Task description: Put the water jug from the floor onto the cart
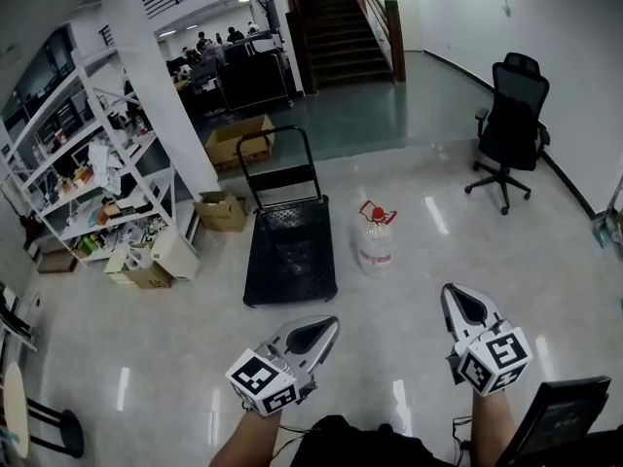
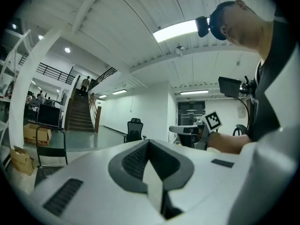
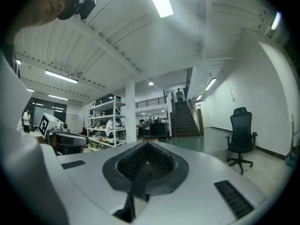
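Head view only: the water jug [image 1: 375, 248], clear with a red cap, is standing upright on the floor [image 1: 428, 261], just right of the cart [image 1: 290, 256] and apart from it. Neither gripper view is showing the jug.
Cart: the black flat deck is lying lengthwise away from the person, with its handle standing up at the far end.
Left gripper view only: it is catching the cart's handle at its left edge and the other gripper's marker cube on the right.
Right gripper view only: it is looking across at the shelving [image 3: 105, 125], the staircase [image 3: 185, 121] and the office chair [image 3: 241, 137].
Left hand-held gripper [image 1: 326, 329]: its jaws are sitting pressed together with nothing between them. It is pointing toward the cart's near end, well short of the jug.
Right hand-held gripper [image 1: 456, 302]: its jaws are fully shut and holding nothing. It is hovering over bare floor, near the jug but not touching it.
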A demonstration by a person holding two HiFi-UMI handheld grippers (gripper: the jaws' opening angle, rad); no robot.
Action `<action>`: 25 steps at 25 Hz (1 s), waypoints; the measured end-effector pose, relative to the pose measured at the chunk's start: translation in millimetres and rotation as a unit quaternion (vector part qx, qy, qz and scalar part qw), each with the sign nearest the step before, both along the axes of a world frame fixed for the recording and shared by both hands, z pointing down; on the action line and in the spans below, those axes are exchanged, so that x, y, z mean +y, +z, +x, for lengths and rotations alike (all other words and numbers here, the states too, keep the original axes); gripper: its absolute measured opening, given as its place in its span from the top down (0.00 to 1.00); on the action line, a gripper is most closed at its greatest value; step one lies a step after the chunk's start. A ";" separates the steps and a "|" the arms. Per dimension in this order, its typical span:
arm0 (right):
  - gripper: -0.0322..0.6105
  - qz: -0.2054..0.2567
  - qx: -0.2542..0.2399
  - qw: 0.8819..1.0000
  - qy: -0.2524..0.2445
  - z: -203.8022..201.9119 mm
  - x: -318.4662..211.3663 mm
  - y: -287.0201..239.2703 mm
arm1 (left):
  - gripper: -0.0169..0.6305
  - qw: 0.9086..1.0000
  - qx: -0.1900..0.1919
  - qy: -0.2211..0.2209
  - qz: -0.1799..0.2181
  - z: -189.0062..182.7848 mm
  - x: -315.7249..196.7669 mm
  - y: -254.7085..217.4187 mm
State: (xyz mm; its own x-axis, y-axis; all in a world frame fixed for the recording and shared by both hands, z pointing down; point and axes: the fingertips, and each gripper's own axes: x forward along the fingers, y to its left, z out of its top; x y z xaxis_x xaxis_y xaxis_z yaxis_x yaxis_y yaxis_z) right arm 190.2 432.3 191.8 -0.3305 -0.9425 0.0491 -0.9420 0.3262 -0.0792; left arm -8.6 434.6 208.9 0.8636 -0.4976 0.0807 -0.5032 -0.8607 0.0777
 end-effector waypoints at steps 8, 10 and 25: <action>0.95 -0.012 0.014 1.000 0.008 2.0 -109.4 13.7 | 0.97 1.000 0.004 0.002 0.003 6.5 -115.6 14.6; 0.95 -0.014 0.017 1.000 0.010 -3.7 -140.3 13.5 | 0.97 1.000 0.002 0.012 0.014 4.7 -147.2 13.7; 0.95 -0.036 0.010 0.999 0.012 -25.9 -339.8 24.2 | 0.97 1.000 0.011 0.027 -0.005 -4.9 -349.7 23.9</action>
